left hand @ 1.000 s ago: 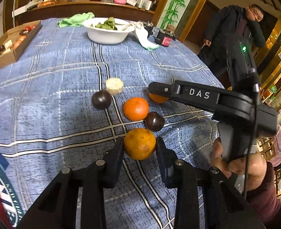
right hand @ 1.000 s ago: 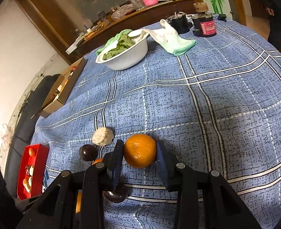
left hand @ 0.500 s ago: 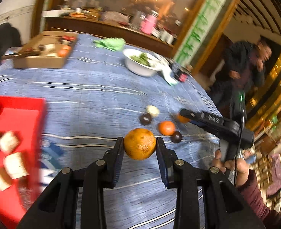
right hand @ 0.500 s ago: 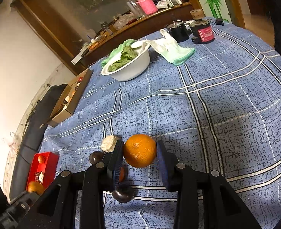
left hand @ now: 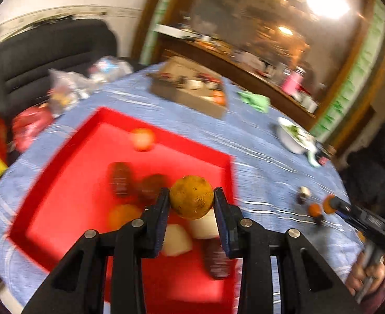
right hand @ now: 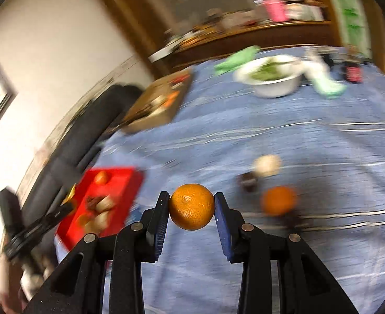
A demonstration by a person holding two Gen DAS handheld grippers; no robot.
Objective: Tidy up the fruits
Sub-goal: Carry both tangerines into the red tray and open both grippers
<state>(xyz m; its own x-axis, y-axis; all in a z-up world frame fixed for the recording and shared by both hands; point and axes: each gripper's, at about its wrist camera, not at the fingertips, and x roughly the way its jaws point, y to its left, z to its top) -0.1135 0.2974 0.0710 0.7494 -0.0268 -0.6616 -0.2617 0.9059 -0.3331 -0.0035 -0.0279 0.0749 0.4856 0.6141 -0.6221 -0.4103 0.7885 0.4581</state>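
Observation:
My left gripper is shut on a dull orange and holds it above the red tray, near the tray's right side. The tray holds several fruits: a small orange one, dark ones and pale ones. My right gripper is shut on a bright orange, lifted above the blue checked tablecloth. On the cloth right of it lie another orange, a dark fruit and a pale fruit. The red tray lies to the left.
A white bowl of greens stands at the far side with green cloths beside it. A cardboard box with items sits behind the tray. A black sofa and bags are past the table's left edge. Both views are motion-blurred.
My left gripper has swung left with its orange from over the cloth to above the red tray. My right gripper has lifted its orange and turned left, bringing the tray into view.

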